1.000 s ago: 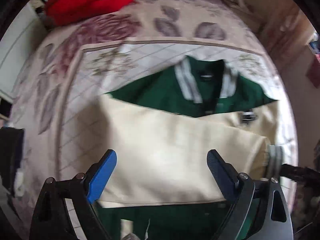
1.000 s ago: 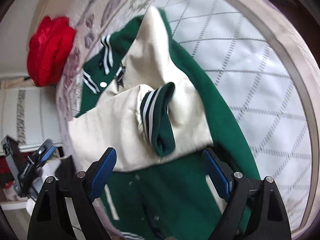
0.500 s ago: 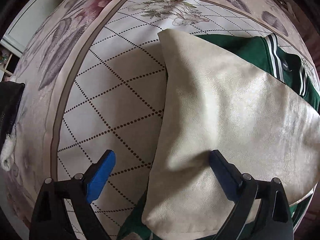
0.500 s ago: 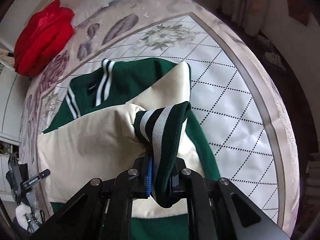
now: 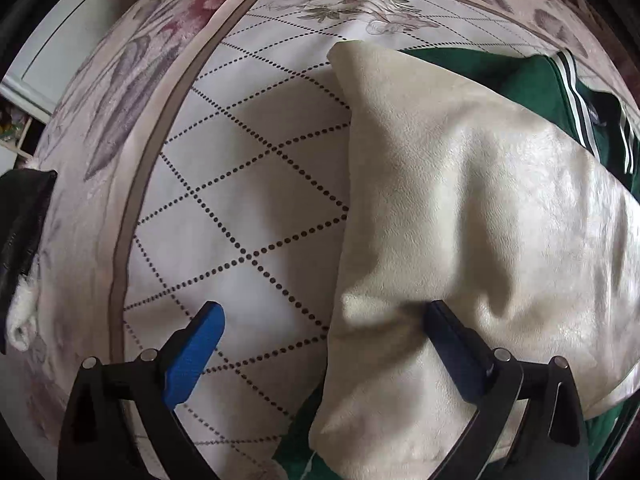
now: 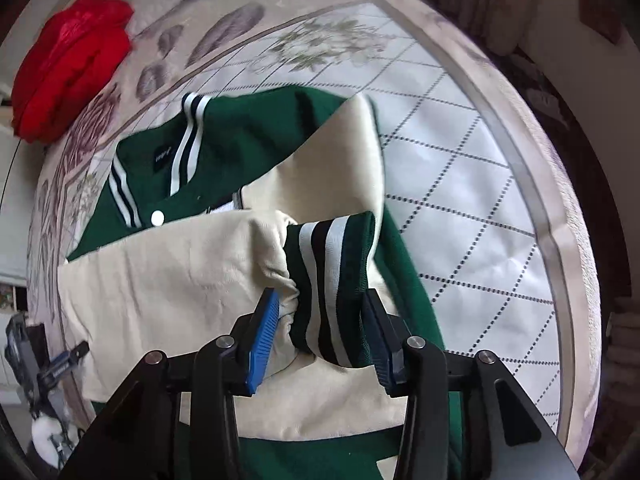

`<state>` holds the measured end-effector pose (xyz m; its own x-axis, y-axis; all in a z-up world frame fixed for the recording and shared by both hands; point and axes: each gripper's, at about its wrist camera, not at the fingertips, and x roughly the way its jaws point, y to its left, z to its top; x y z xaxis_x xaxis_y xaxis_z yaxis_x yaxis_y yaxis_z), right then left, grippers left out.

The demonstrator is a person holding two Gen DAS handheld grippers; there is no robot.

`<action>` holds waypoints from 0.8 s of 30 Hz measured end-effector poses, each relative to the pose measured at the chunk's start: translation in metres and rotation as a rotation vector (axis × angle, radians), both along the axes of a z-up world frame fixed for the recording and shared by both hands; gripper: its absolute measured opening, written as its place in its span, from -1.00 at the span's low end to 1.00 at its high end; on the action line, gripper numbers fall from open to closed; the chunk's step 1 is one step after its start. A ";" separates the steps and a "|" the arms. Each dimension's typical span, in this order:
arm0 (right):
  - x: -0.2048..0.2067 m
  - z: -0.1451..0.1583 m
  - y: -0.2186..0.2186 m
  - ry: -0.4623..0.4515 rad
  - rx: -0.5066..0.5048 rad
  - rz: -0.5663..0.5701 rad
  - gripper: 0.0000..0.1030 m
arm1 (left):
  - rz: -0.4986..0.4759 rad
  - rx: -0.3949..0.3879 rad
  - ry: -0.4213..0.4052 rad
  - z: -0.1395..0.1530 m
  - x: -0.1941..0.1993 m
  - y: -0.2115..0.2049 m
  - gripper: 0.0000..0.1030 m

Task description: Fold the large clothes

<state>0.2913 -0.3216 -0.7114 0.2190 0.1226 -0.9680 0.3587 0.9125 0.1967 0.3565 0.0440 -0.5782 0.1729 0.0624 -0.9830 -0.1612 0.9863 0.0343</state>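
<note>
A green varsity jacket with cream sleeves lies on a bed; both sleeves are folded across its front. In the left wrist view my left gripper is open, low over the edge of the cream sleeve; its right finger presses into the sleeve, its left finger hangs over the bedspread. In the right wrist view my right gripper is partly open, its jaws on either side of the striped green cuff of the sleeve, no longer pinching it. The left gripper also shows at the far left of this view.
The bedspread has a dotted diamond pattern and a floral border. A red garment lies at the head of the bed. A dark object sits at the bed's left edge. The bed's right edge drops to a dark floor.
My right gripper was shut on the striped cuff half a second ago and has opened, letting it go. My left gripper has sunk lower onto the cream sleeve's edge.
</note>
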 end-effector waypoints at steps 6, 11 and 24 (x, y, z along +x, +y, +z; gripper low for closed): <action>0.015 -0.046 -0.014 0.154 0.010 -0.086 0.03 | 0.028 -0.039 0.022 0.011 0.005 0.010 1.00; -0.048 0.018 0.008 0.116 0.072 -0.032 0.08 | -0.059 -0.001 -0.075 0.075 -0.043 -0.010 1.00; -0.332 -0.065 0.187 0.478 0.215 0.067 0.09 | -0.304 -0.033 0.180 0.058 -0.249 -0.078 1.00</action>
<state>-0.0406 -0.1348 -0.7764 -0.2555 0.3277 -0.9096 0.3967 0.8935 0.2105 0.1075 -0.0344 -0.5205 0.0023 0.0029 -1.0000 0.1454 0.9894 0.0032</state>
